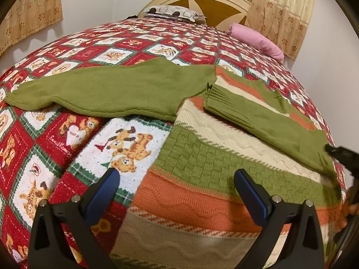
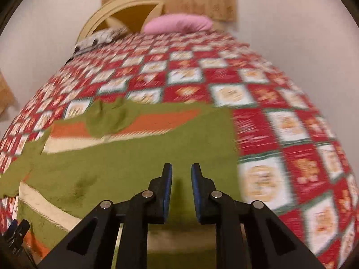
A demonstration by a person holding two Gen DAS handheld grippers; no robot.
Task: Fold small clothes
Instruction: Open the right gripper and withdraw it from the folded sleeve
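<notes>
On the bed, a small knit sweater [image 1: 202, 179] lies spread over the quilt [image 1: 74, 134]. The sweater has green, orange and cream stripes. Seen from the left wrist camera, its body fills the low middle and runs toward 4 o'clock. One green sleeve [image 1: 107, 92] stretches flat from the middle out to 9 o'clock. The other sleeve [image 1: 269, 116] is folded in over the body and lies slanting toward 3 o'clock, with its ribbed cuff near the middle.

The left gripper [image 1: 177, 183] hangs just above the bottom part of the sweater. Its two blue pads are far apart and nothing is between them. The left pad is over the quilt and the right pad is over the green and orange knit.

The right gripper [image 2: 181, 179] is over the green part of the sweater [image 2: 134, 168], at 6 o'clock in the right wrist camera. Its jaws are almost together, with a thin gap, and no cloth is pinched in the gap. That picture is blurry. A dark piece of the right gripper shows at 3 o'clock in the left wrist camera, beside the folded sleeve.

The quilt is red and white with little bear pictures. At 12 o'clock stand a round cream headboard [image 1: 202, 2] and a patterned pillow [image 1: 172, 12]. A pink pillow [image 1: 258, 40] lies at 1 o'clock. Tan curtains [image 1: 280, 11] hang behind the bed.
</notes>
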